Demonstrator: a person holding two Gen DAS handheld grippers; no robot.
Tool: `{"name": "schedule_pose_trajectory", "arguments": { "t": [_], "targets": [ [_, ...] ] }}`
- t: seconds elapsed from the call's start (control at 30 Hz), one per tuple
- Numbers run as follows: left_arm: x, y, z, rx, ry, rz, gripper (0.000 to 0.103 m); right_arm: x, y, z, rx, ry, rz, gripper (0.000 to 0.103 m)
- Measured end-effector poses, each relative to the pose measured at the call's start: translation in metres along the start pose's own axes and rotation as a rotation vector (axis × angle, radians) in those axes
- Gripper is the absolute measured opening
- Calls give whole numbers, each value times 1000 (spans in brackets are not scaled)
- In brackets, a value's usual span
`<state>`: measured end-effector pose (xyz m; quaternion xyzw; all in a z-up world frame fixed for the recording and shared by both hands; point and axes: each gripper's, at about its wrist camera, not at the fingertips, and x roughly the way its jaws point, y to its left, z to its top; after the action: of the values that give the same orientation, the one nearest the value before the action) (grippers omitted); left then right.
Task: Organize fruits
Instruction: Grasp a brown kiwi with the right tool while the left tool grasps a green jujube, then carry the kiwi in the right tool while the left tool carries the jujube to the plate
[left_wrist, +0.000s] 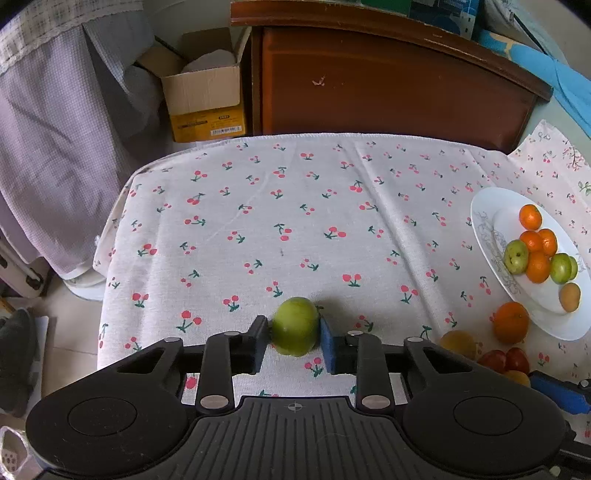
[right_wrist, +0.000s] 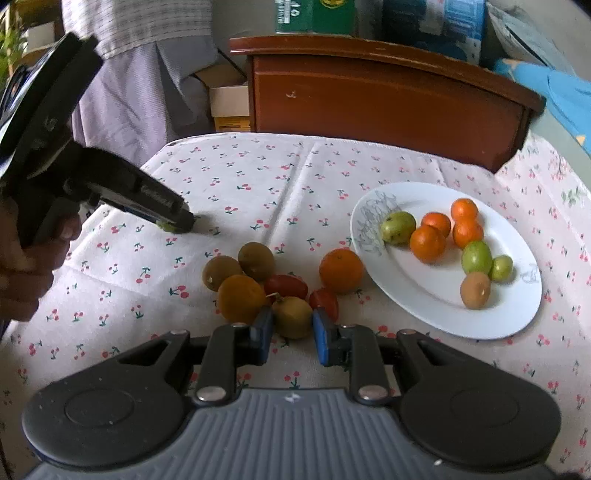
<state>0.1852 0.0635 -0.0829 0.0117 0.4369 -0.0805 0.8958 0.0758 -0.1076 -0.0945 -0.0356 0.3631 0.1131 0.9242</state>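
The table (left_wrist: 258, 206), draped in a cherry-print cloth, fills both views, and the white oval plate (right_wrist: 424, 310) sits toward its right side, its long axis running from near-right to far-left in the right wrist view. On the plate lie small oranges, green fruits and one brown fruit.

Just beside the plate's near-left rim rests a loose orange (right_wrist: 340, 270), and left of that a tight cluster of brown kiwis, a yellow-orange fruit and red tomatoes (right_wrist: 285, 286).

The left gripper (left_wrist: 294, 334) stands well left of the plate, low over the cloth, its pads pressed against both sides of a green fruit (left_wrist: 296, 325); the jaws are closed to the fruit's width. The plate lies to this gripper's right and slightly ahead, with the cluster between them, so carrying the green fruit there likely means a rightward sweep over or around the pile.

The right gripper (right_wrist: 291, 326) is part open, its blue pads flanking a small brown kiwi (right_wrist: 291, 316) at the cluster's near edge. Whether the pads touch it cannot be told. This gripper is the nearer to the plate, which lies ahead and to its right.
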Motion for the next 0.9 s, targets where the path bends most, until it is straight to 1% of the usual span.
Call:
{"name": "schedule_pose_trajectory", "arguments": {
  "t": [0.1,0.4,0.6,0.7,0.9],
  "targets": [
    [-2,2,-2,-12,1,-19,25,0,-3,1,42,9,11,23],
    [-7,-3,-4,8,-17,-21,24,-1,-9,2,108,22,33,23],
    [-20,-7,-1,-6,-51,-59,24,-6,-19,6,186,7,64,23],
    [-26,-11,1,-9,-65,-83,24,-9,-22,8,206,-1,71,23],
    [-35,-24,3,5,-88,-107,24,-13,-27,11,237,-8,81,23]
  ]
}}
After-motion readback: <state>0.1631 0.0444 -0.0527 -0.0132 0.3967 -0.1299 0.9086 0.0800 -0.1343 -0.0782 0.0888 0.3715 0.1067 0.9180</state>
